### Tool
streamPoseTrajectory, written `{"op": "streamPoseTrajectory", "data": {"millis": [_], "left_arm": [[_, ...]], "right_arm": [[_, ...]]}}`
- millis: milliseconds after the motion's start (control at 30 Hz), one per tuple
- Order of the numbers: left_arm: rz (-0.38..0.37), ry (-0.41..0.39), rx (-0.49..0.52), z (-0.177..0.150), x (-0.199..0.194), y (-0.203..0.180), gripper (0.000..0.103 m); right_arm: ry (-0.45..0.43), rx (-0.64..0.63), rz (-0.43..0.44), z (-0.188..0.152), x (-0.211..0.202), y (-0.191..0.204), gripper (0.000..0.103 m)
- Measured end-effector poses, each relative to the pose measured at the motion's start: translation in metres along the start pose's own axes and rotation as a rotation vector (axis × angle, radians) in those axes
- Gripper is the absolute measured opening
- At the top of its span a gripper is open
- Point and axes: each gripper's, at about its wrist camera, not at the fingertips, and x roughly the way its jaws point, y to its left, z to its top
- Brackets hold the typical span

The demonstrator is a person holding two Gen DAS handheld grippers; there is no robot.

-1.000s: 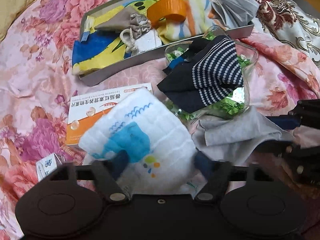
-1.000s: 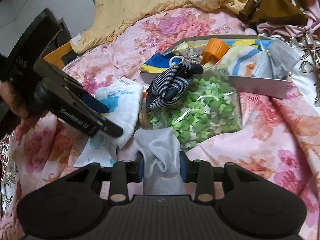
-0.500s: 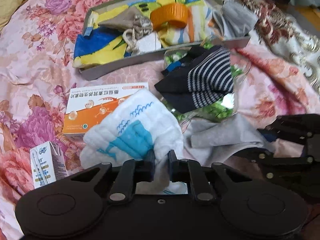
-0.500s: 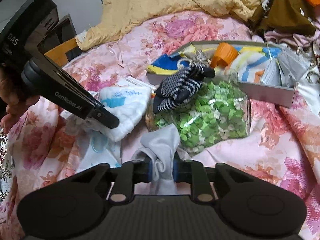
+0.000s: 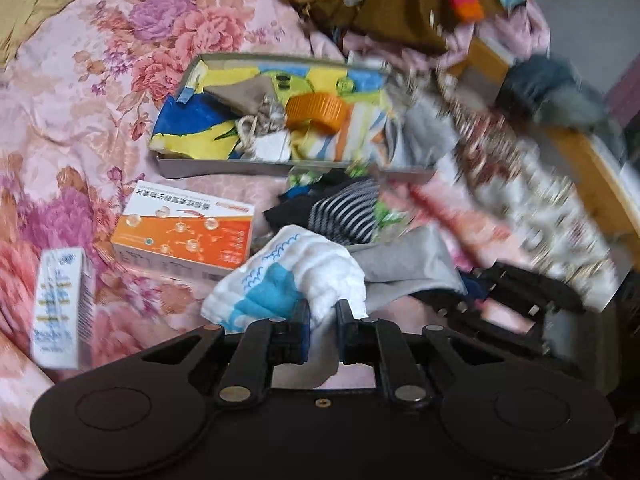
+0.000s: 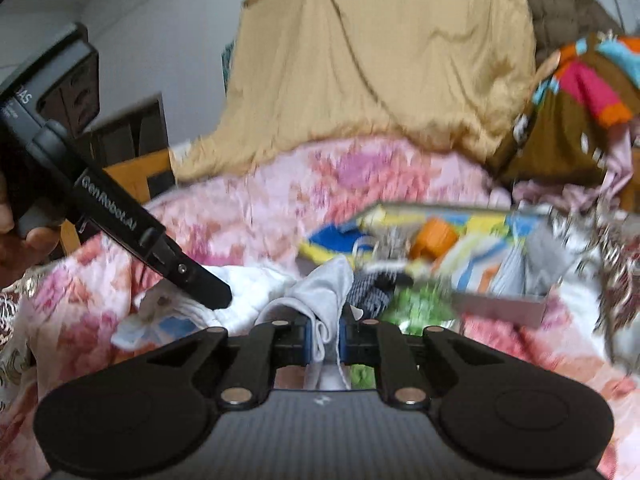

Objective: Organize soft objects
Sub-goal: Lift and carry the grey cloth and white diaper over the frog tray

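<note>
My left gripper (image 5: 322, 312) is shut on a white quilted cloth (image 5: 304, 272) with a blue print and holds it lifted off the floral bedspread. My right gripper (image 6: 324, 332) pinches a grey cloth (image 6: 324, 292), its jaws closing tight on it. In the left wrist view, the grey cloth (image 5: 404, 264) hangs to the right of the white one, with the right gripper (image 5: 476, 286) beyond it. From the right wrist view, the left gripper (image 6: 216, 296) comes in from the left onto the white cloth (image 6: 256, 292). A dark striped sock (image 5: 344, 212) lies past both cloths.
A grey tray (image 5: 240, 168) farther back holds colourful cloths, a drawstring pouch and an orange lid (image 5: 316, 110). An orange-and-white box (image 5: 184, 236) and a small white carton (image 5: 58, 304) lie to the left. A bag of green bits (image 6: 416, 304) sits under the sock. A yellow blanket (image 6: 380, 60) is piled behind.
Both grippers went from open around their cloths to shut on them, then rose, lifting the white and grey cloths off the bedspread. The orange box is now uncovered.
</note>
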Motion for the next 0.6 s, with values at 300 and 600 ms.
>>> {"op": "streamPoseTrajectory", "data": {"millis": [300,600], "left_arm": [[-0.082,-0.132,-0.027,0.016,-0.035,-0.014,0.013],[-0.106,-0.188,0.004,0.034,-0.042,-0.012,0.013]], "right_arm": [[-0.186,-0.02,-0.032,0.01,-0.02,-0.001,0.014],[-0.226,0.001,-0.027,0.023,-0.012,-0.009,0.014]]}}
